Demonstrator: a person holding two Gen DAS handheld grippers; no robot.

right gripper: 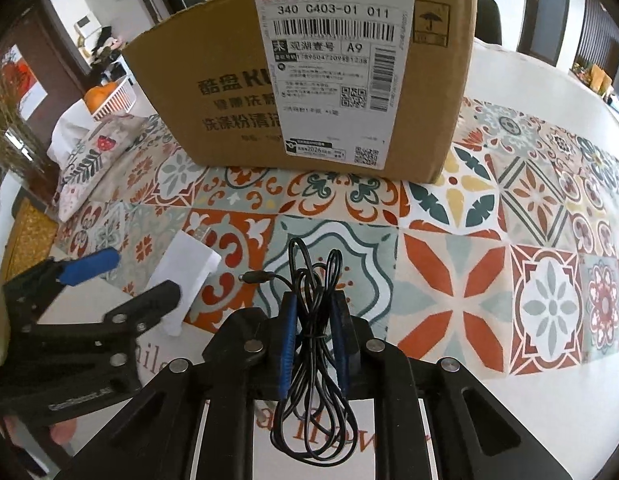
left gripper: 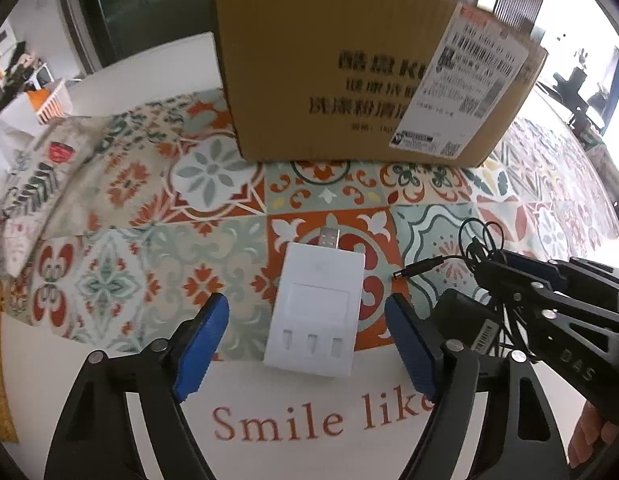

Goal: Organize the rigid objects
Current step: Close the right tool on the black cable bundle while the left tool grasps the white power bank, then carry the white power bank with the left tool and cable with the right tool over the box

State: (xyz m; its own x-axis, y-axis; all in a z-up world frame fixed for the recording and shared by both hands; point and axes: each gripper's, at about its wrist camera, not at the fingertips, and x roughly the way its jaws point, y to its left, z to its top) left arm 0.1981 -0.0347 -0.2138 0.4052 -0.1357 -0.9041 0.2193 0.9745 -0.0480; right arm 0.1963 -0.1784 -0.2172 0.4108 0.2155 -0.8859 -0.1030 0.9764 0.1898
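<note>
A white USB charger hub [left gripper: 315, 310] lies flat on the patterned tablecloth, its metal plug pointing away. My left gripper [left gripper: 309, 312] is open, with one blue finger on each side of the hub and not touching it. My right gripper [right gripper: 313, 320] is shut on a black power adapter's bundled cable [right gripper: 313, 360], with the barrel plug [right gripper: 255, 277] sticking out to the left. In the left wrist view the right gripper [left gripper: 521, 280] and the adapter body [left gripper: 463, 320] sit just right of the hub. The hub [right gripper: 183, 272] and left gripper [right gripper: 125, 276] also show in the right wrist view.
A large cardboard box [left gripper: 369, 72] with a shipping label stands on the cloth straight ahead; it also shows in the right wrist view [right gripper: 309, 80]. A floral pouch [left gripper: 37, 168] lies at the far left. The white table [right gripper: 549, 420] shows beyond the cloth's edge.
</note>
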